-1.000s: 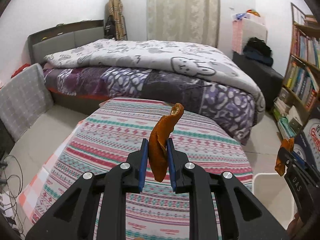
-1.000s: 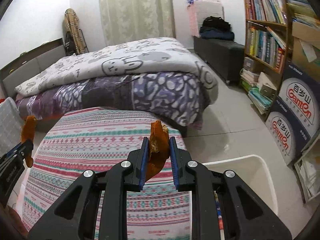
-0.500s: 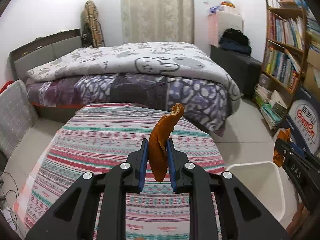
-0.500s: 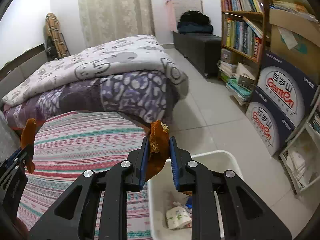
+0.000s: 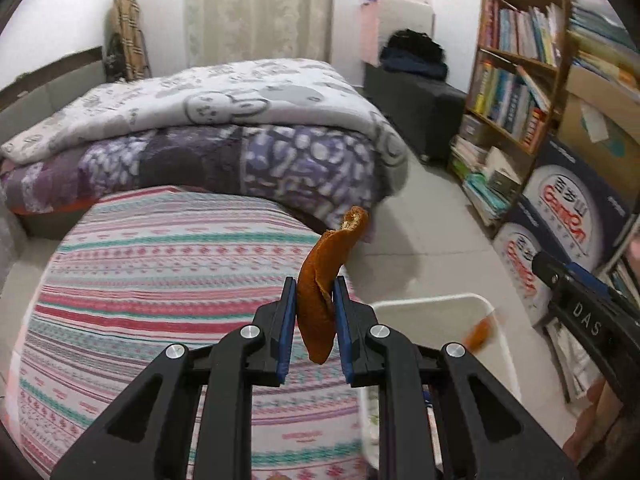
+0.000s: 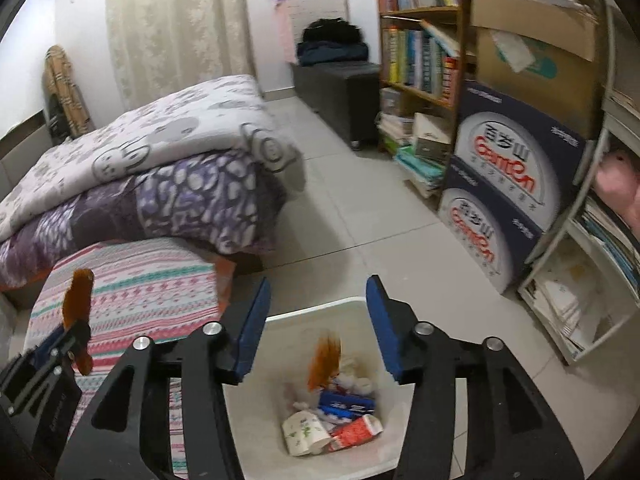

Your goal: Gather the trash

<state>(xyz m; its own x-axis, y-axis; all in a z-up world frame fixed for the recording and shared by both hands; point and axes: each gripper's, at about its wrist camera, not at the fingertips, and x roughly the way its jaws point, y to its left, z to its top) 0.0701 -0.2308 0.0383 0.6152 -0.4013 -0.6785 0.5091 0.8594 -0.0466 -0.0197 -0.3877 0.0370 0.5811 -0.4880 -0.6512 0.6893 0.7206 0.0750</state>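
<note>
We count two curled strips of orange peel. One long, leathery strip (image 5: 320, 304) stands clamped upright between our left claw's (image 5: 314, 320) blue pads. The second, blurred piece (image 6: 325, 360) is in mid-air below our right claw (image 6: 316, 320), whose jaws are opening with nothing between them, over the white plastic bin (image 6: 320, 306) of crumpled wrappers beside the striped woven cloth (image 5: 160, 280).

A home bedroom: quilt-covered bed (image 5: 224, 120), curtain (image 5: 256, 8), crowded bookshelf (image 5: 516, 80).
</note>
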